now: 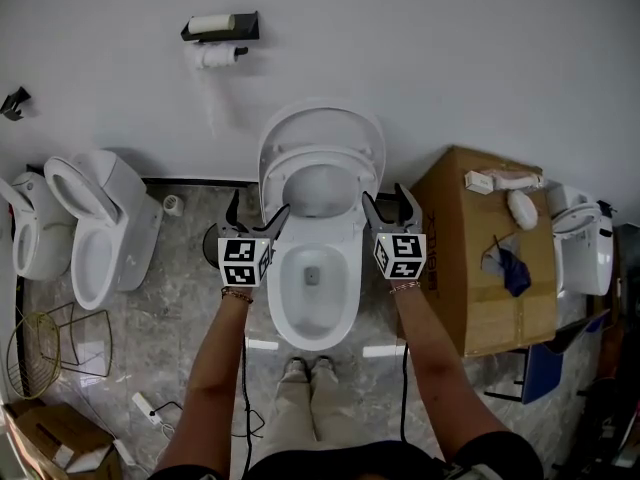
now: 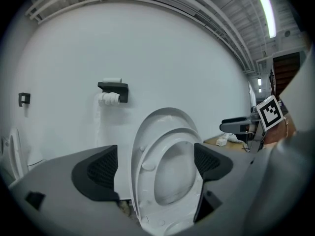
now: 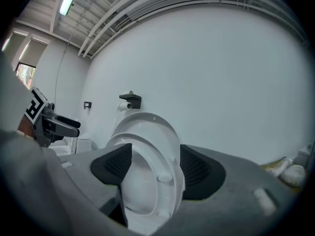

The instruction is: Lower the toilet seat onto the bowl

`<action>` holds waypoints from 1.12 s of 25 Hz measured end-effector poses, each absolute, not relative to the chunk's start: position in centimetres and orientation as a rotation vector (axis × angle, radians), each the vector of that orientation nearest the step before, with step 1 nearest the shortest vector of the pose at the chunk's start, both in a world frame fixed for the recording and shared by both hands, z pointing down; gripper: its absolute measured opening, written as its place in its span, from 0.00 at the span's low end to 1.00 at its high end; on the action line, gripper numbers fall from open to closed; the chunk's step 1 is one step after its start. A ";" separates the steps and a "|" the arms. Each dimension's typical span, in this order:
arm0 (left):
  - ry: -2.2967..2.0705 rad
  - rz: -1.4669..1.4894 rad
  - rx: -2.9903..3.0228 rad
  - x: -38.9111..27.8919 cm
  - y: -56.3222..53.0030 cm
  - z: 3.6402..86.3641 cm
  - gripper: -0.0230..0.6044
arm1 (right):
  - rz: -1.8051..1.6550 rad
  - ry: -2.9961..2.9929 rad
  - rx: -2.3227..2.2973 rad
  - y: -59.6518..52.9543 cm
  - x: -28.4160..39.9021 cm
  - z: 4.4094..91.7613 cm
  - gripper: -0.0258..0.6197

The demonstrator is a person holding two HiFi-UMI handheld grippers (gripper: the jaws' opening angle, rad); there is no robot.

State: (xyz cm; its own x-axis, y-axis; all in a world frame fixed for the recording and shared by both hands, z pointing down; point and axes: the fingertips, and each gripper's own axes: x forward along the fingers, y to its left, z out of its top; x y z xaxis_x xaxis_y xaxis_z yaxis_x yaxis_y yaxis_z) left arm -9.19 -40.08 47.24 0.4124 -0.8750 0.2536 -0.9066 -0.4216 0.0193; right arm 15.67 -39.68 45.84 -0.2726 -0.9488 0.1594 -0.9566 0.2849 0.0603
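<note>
Two grippers are held forward at matching height over the front of the toilet, the left gripper (image 1: pixel 257 218) on one flank and the right gripper (image 1: pixel 390 211) on the other, with the open bowl (image 1: pixel 280 313) between and below them. Both sets of fingers stand spread apart and clamp nothing. Just beyond them the toilet seat (image 1: pixel 320 155) stands raised, its long axis upright and leaning back against the lid (image 1: pixel 320 120), which rests toward the white wall. In the left gripper view the seat's left band (image 2: pixel 144 181) shows in the gap between the jaws, and in the right gripper view its right band (image 3: pixel 167 191) does the same. Whether either edge lies inside the gap or just ahead of the fingertips cannot be told, and no contact is visible. The seat is symmetric between the two, so neither gripper is the nearer. The hinge line appears to run left to right at the bowl's rear, so the ring's top edge would have to swing forward and down toward the person. The lowering looks not yet begun. Farther off, a toilet-roll holder (image 1: pixel 220 28) hangs on the wall up to the left.
</note>
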 end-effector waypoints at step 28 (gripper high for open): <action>-1.488 0.314 2.525 -6.5 -50.4 52.3 0.63 | 0.071 -2.327 1.740 -48.6 16.0 51.9 0.42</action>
